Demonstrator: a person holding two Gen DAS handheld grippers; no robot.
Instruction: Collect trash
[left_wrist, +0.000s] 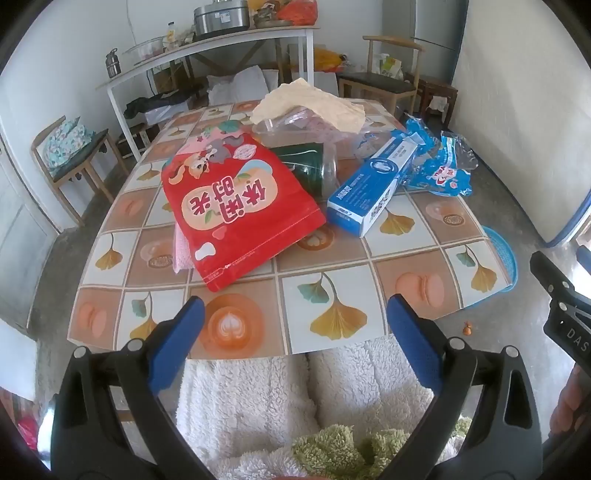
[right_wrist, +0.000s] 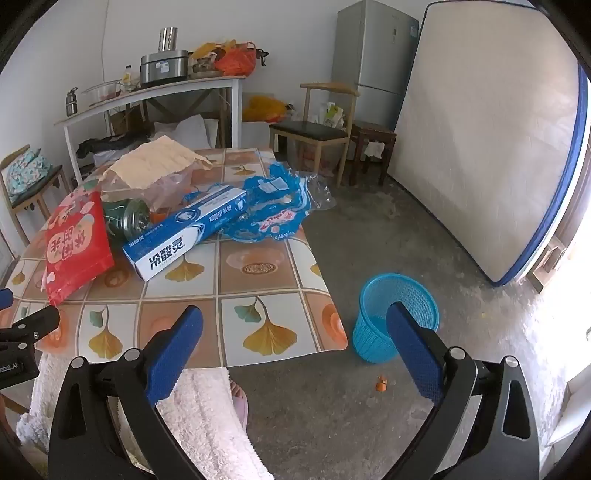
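Note:
Trash lies on the patterned table (left_wrist: 332, 280): a red snack bag (left_wrist: 236, 206), a blue toothpaste box (left_wrist: 373, 188), a crumpled blue wrapper (left_wrist: 443, 166), a green-labelled clear bottle (left_wrist: 314, 166) and a beige paper (left_wrist: 310, 103) over clear plastic. In the right wrist view the red bag (right_wrist: 75, 240), the box (right_wrist: 184, 229) and the wrapper (right_wrist: 273, 206) also show. A blue mesh bin (right_wrist: 395, 314) stands on the floor right of the table. My left gripper (left_wrist: 295, 314) is open and empty over the table's near edge. My right gripper (right_wrist: 295, 321) is open and empty near the table's right corner.
Wooden chairs (left_wrist: 70, 162) (right_wrist: 314, 129) stand at the left and behind the table. A white shelf table (left_wrist: 207, 48) with pots stands at the back wall. A mattress (right_wrist: 480, 129) leans on the right wall beside a fridge (right_wrist: 373, 48). An orange scrap (right_wrist: 381, 384) lies on the floor.

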